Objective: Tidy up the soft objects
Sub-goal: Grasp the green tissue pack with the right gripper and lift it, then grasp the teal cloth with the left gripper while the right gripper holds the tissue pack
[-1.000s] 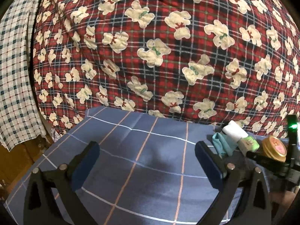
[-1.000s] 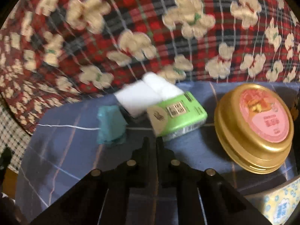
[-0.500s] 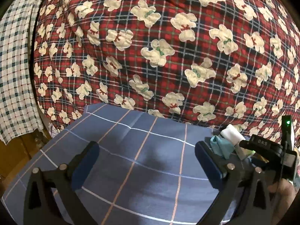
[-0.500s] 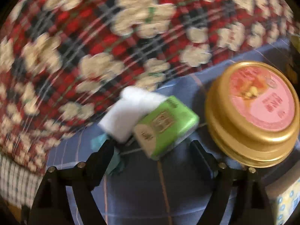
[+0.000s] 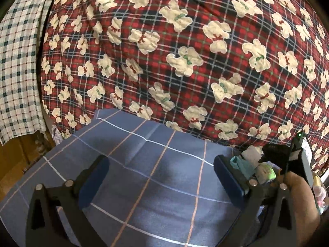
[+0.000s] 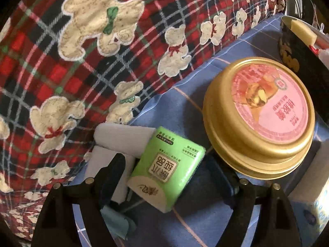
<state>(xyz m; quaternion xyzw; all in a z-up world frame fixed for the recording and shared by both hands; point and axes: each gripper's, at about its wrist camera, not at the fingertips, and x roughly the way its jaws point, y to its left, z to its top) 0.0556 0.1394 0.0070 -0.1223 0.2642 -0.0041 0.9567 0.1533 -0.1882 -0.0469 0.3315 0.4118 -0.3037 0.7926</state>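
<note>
Now right hand-held gripper (image 6: 167,182) spread wide around green tissue pack (image 6: 167,169), seemingly untouched; long axis diagonal, toward blanket.

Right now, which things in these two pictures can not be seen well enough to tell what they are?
- Teal cloth, right wrist view: mostly behind the right gripper.
- Blue-patterned pack, right wrist view: cut by the edge.
- Black container, right wrist view: contents cut off.
- Green tissue pack, left wrist view: too small to read.

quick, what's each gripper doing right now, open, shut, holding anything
Left gripper: open, nothing between the jaws.
Right gripper: open, its jaws have just been opening; the green tissue pack lies between them, not gripped.
</note>
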